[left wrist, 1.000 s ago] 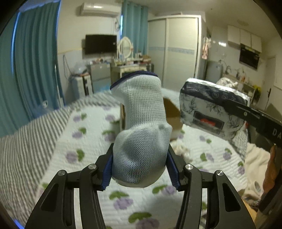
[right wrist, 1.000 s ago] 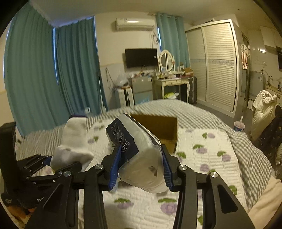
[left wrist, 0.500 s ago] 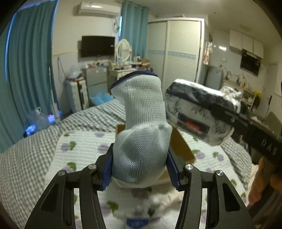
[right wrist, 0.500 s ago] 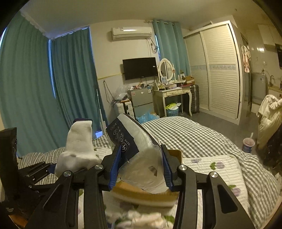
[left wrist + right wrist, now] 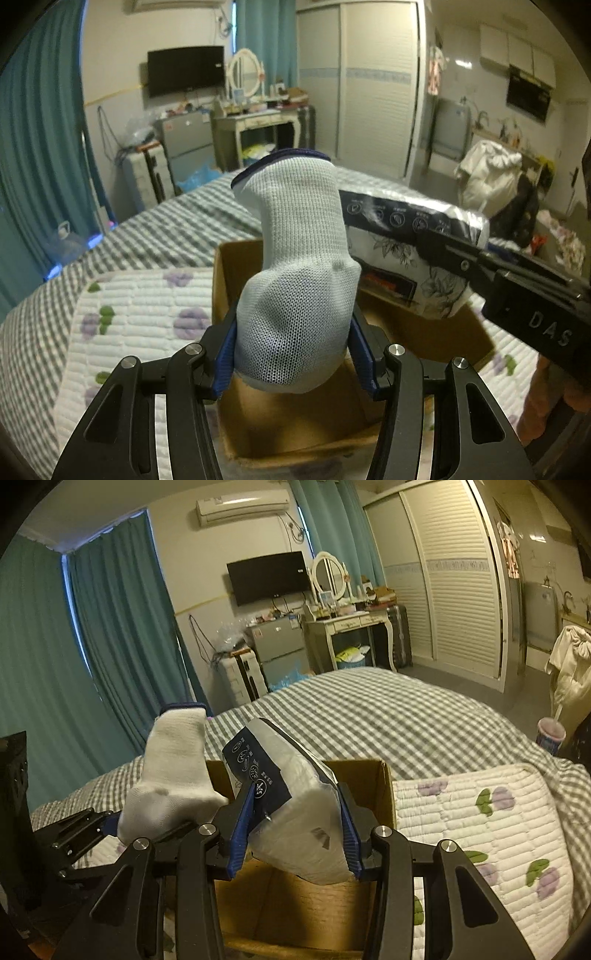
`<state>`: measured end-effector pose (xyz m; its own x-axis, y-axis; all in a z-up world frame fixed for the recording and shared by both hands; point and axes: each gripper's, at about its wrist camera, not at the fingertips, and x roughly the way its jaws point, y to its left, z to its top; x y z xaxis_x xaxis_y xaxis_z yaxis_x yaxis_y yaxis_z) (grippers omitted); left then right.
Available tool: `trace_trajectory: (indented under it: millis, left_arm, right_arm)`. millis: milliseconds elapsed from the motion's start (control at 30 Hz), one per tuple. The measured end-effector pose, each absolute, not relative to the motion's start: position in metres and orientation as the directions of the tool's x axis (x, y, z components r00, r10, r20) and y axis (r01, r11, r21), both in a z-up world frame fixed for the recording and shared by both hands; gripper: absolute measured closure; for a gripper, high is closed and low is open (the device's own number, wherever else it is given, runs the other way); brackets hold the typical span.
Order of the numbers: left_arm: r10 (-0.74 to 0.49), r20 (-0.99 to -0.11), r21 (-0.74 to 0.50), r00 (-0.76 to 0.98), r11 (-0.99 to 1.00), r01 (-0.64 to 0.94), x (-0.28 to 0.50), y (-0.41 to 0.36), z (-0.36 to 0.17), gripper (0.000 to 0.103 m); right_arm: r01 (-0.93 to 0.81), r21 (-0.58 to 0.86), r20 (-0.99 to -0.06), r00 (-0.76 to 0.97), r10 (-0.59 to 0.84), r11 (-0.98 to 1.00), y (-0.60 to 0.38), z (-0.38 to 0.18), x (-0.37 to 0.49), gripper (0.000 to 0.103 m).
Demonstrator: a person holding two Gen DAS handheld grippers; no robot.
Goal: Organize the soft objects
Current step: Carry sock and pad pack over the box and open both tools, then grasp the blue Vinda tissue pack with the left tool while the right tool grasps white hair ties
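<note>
My left gripper (image 5: 295, 354) is shut on a white knit sock with a navy cuff (image 5: 295, 266) and holds it upright over an open cardboard box (image 5: 229, 288) on the bed. My right gripper (image 5: 295, 834) is shut on a plastic-wrapped tissue pack (image 5: 291, 797) with a navy floral label, also above the box (image 5: 384, 786). The tissue pack (image 5: 413, 254) shows in the left wrist view just right of the sock. The sock (image 5: 173, 775) shows in the right wrist view just left of the pack.
The box sits on a white quilted pad with purple flowers (image 5: 491, 830) over a grey checked bedspread (image 5: 369, 716). Beyond the bed stand a dresser with a mirror (image 5: 343, 624), a small fridge (image 5: 280, 650) and teal curtains (image 5: 110, 646). A drink cup (image 5: 550, 734) stands at the right.
Both grippers have moved forward and tilted down with their loads. The box, earlier farther off on the bed, now lies directly beneath the sock and the tissue pack.
</note>
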<state>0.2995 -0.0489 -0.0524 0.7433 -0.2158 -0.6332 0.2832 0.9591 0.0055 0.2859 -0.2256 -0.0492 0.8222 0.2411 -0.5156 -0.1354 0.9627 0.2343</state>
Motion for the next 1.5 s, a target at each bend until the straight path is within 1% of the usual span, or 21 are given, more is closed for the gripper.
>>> trace_trajectory:
  millis: [33,67,100,133,167,200,233,267,433,600,633,667,700,767,833,933,1100,1200,1333,1500]
  left_arm:
    - [-0.212,-0.633,0.013,0.745,0.959,0.284,0.298,-0.051,-0.054,0.051]
    - [-0.21,-0.629,0.019,0.748,0.958,0.285,0.297,-0.051,-0.055,0.049]
    - [-0.208,-0.623,0.021,0.754,0.959,0.282,0.294,-0.051,-0.054,0.047]
    - [-0.21,-0.621,0.021,0.755,0.959,0.284,0.292,-0.053,-0.053,0.042]
    - [-0.2,-0.62,0.027,0.758,0.961,0.276,0.289,-0.054,-0.05,0.036]
    - [-0.194,-0.615,0.029,0.764,0.963,0.268,0.287,-0.053,-0.047,0.024]
    - [-0.192,-0.608,0.028,0.77,0.965,0.262,0.286,-0.054,-0.044,0.018]
    - [-0.186,-0.594,0.025,0.782,0.968,0.25,0.28,-0.051,-0.036,0.018]
    - [-0.178,-0.553,0.028,0.814,0.972,0.232,0.256,-0.045,0.002,0.018]
    - [-0.167,-0.463,0.043,0.871,0.977,0.21,0.2,-0.038,0.061,0.018]
    - [-0.165,-0.443,0.039,0.881,0.978,0.203,0.188,-0.034,0.072,0.016]
    - [-0.163,-0.428,0.036,0.889,0.98,0.197,0.178,-0.032,0.079,0.013]
    - [-0.161,-0.412,0.032,0.897,0.981,0.191,0.167,-0.029,0.087,0.007]
    - [-0.156,-0.376,0.026,0.913,0.984,0.179,0.142,-0.025,0.102,0.007]
    - [-0.146,-0.356,0.029,0.923,0.986,0.167,0.119,-0.021,0.113,0.007]
    - [-0.152,-0.337,0.019,0.929,0.986,0.168,0.092,-0.015,0.118,0.007]
    - [-0.149,-0.338,0.02,0.929,0.986,0.166,0.066,-0.011,0.107,0.007]
    - [-0.131,-0.375,0.023,0.918,0.988,0.151,0.065,-0.011,0.085,0.007]
    - [-0.117,-0.436,0.003,0.892,0.991,0.132,0.071,-0.004,0.041,0.007]
    - [-0.087,-0.533,0.027,0.842,0.993,0.119,0.085,-0.005,-0.032,0.008]
  right_arm:
    - [-0.135,0.238,-0.515,0.822,0.243,0.962,-0.226,-0.052,0.288,0.06]
    - [-0.135,0.248,-0.513,0.822,0.248,0.959,-0.227,-0.054,0.289,0.057]
    - [-0.134,0.257,-0.515,0.819,0.253,0.957,-0.228,-0.054,0.289,0.056]
    - [-0.127,0.263,-0.519,0.817,0.251,0.956,-0.228,-0.053,0.289,0.054]
    - [-0.116,0.266,-0.516,0.821,0.244,0.957,-0.23,-0.05,0.288,0.048]
    - [-0.105,0.261,-0.511,0.828,0.23,0.959,-0.232,-0.046,0.284,0.038]
    - [-0.098,0.256,-0.506,0.834,0.22,0.962,-0.232,-0.043,0.281,0.033]
    - [-0.09,0.247,-0.499,0.842,0.206,0.965,-0.234,-0.036,0.276,0.029]
    - [-0.088,0.195,-0.474,0.864,0.172,0.977,-0.239,0.001,0.242,0.028]
    - [-0.095,0.16,-0.418,0.895,0.155,0.982,-0.245,0.057,0.188,0.02]
    - [-0.095,0.147,-0.406,0.902,0.147,0.985,-0.246,0.069,0.174,0.019]
    - [-0.095,0.132,-0.394,0.908,0.141,0.987,-0.245,0.082,0.159,0.015]
    - [-0.099,0.118,-0.382,0.914,0.138,0.988,-0.245,0.095,0.143,0.013]
    - [-0.103,0.101,-0.37,0.919,0.134,0.99,-0.244,0.112,0.119,0.009]
    - [-0.108,0.082,-0.359,0.924,0.131,0.991,-0.244,0.127,0.092,0.007]
    - [-0.111,0.056,-0.347,0.93,0.123,0.992,-0.244,0.139,0.055,0.0]
    - [-0.114,0.007,-0.354,0.929,0.109,0.993,-0.242,0.136,0.01,0.0]
    - [-0.127,0.001,-0.377,0.919,0.118,0.992,-0.24,0.119,-0.002,0.0]
    - [-0.139,-0.005,-0.425,0.897,0.124,0.99,-0.233,0.081,0.003,0.0]
    - [-0.137,0.015,-0.515,0.848,0.125,0.99,-0.229,0.014,0.033,0.0]
